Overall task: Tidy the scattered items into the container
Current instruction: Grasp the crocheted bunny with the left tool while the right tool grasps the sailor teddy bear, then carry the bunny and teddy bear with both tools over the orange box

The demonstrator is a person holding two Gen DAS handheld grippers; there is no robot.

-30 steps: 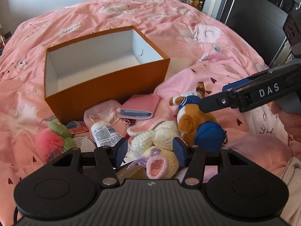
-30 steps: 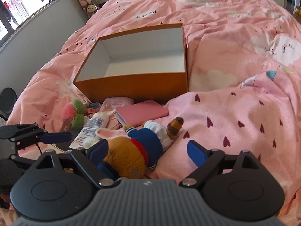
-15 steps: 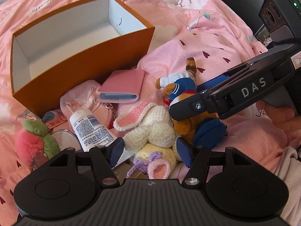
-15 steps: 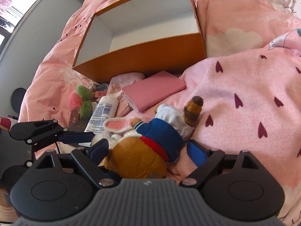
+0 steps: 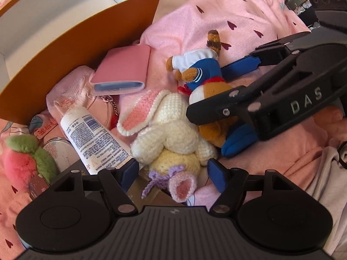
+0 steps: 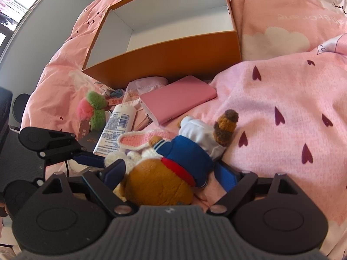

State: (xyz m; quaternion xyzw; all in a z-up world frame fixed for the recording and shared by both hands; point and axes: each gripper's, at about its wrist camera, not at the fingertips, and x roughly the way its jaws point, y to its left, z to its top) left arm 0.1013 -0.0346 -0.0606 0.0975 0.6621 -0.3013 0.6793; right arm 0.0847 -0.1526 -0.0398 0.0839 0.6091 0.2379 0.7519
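Left wrist view: both grippers' fingers [image 5: 216, 176] spread wide, left's just opening over crocheted bunny [image 5: 171, 134].

Bright daylight is entering from a window [image 6: 13, 2] at upper left; fisheye distortion is bending edges.

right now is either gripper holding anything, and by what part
Nothing is held. The right gripper straddles the brown plush dog in a blue sailor top with jaws open; the left gripper, just opening, hangs over the cream crocheted bunny.
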